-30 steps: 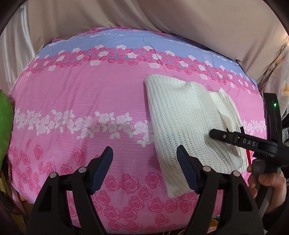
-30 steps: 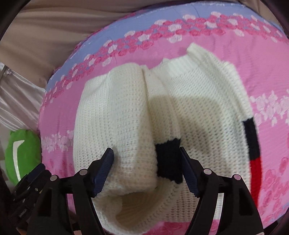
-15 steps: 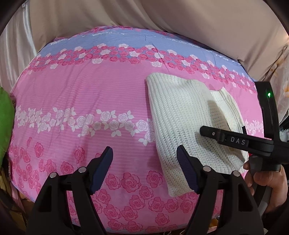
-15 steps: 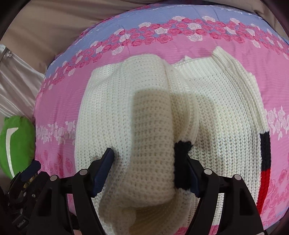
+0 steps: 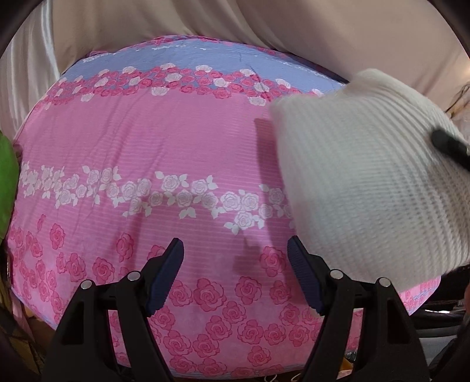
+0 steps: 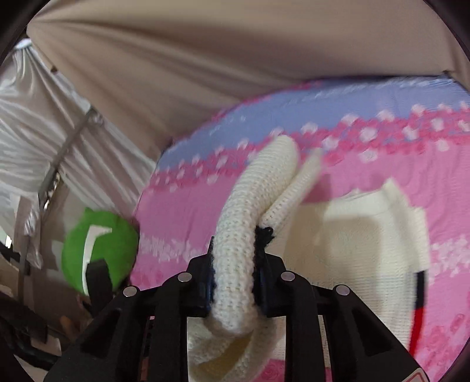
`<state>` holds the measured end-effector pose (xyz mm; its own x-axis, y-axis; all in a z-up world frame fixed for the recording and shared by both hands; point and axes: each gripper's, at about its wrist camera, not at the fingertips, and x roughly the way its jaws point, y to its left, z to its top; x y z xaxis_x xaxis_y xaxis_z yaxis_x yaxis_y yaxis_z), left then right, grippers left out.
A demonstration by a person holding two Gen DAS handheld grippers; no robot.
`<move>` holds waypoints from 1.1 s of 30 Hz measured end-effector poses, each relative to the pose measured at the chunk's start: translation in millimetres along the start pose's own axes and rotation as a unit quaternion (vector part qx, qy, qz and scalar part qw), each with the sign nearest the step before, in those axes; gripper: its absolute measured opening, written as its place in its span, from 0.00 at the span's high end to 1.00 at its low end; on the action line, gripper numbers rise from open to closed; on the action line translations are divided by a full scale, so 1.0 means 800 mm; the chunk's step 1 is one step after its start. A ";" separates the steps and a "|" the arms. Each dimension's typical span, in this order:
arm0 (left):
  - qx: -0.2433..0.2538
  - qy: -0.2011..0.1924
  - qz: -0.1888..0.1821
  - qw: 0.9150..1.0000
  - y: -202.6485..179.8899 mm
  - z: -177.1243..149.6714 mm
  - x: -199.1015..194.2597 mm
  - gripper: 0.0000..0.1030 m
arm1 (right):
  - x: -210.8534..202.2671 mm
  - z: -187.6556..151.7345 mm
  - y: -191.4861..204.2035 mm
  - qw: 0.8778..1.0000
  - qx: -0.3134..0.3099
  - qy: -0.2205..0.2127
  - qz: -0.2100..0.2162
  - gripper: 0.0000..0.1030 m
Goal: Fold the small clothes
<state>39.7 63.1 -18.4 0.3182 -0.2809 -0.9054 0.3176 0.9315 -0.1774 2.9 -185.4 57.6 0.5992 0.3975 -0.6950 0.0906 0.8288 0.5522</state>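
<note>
A white knit sweater (image 6: 367, 235) with a black and red trim lies on the pink rose-print bedspread (image 5: 147, 147). My right gripper (image 6: 235, 282) is shut on a bunched fold of the sweater, with a black cuff showing at its right finger, and holds that fold raised off the bed. In the left wrist view the lifted sweater (image 5: 367, 182) fills the right side, blurred by motion. My left gripper (image 5: 235, 273) is open and empty above the bedspread, left of the sweater.
A green cushion (image 6: 97, 244) sits at the bed's left edge and also shows in the left wrist view (image 5: 6, 182). Beige fabric (image 5: 235, 23) rises behind the bed. Silvery curtains (image 6: 44, 132) hang at the left.
My right gripper has closed on the sweater's folded part and lifted it off the bed. The left gripper stayed open and hardly moved.
</note>
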 end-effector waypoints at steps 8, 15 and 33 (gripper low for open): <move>0.082 0.015 -0.054 0.995 -0.055 -0.004 0.007 0.28 | 0.024 -0.085 -0.218 0.973 0.155 0.061 -0.160 0.80; 0.202 0.083 -0.094 0.971 -0.128 -0.040 0.039 0.25 | 0.015 -0.075 -0.212 0.975 0.158 0.062 -0.143 0.75; 0.145 0.159 -0.089 0.973 -0.121 -0.070 0.088 0.37 | -0.084 -0.105 -0.157 0.987 0.148 0.002 -0.057 0.83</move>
<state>-18.8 -33.8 -86.4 -0.0427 -0.3033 -0.9519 0.5952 0.7576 -0.2681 -115.6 -283.0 -4.2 0.5692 0.3102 -0.7614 0.3852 0.7175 0.5803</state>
